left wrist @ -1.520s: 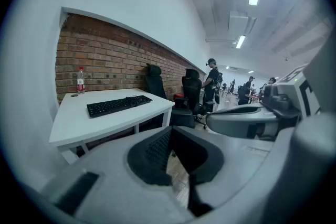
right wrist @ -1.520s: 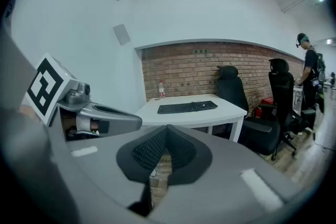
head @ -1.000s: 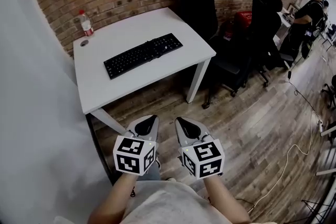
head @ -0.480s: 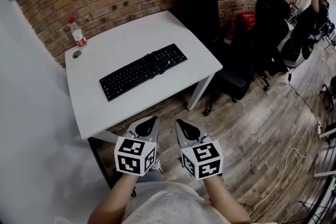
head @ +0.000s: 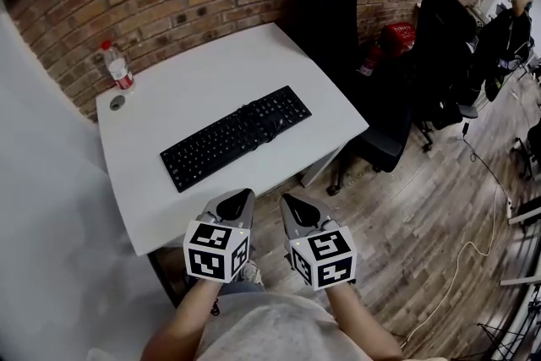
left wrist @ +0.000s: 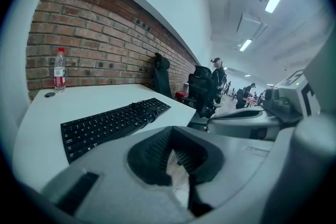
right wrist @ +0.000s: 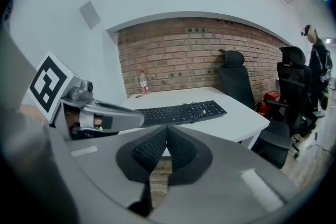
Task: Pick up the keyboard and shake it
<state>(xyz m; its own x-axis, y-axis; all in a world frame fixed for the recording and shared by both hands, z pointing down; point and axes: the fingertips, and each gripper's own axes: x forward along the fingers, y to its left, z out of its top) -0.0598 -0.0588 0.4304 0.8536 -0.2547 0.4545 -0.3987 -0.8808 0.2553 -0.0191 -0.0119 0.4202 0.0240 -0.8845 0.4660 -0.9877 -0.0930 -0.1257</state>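
Head view: black keyboard (head: 237,137) lies ahead of left gripper (head: 240,195) and right gripper (head: 292,200), both closed and empty. Its length slants away rightward, leaving the left gripper nearer.

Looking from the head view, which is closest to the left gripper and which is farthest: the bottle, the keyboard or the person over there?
From the left gripper:
1. Keyboard, just ahead, in the middle of the table.
2. Bottle, at the table's far left corner.
3. Person, far off to the right, past the black chairs.
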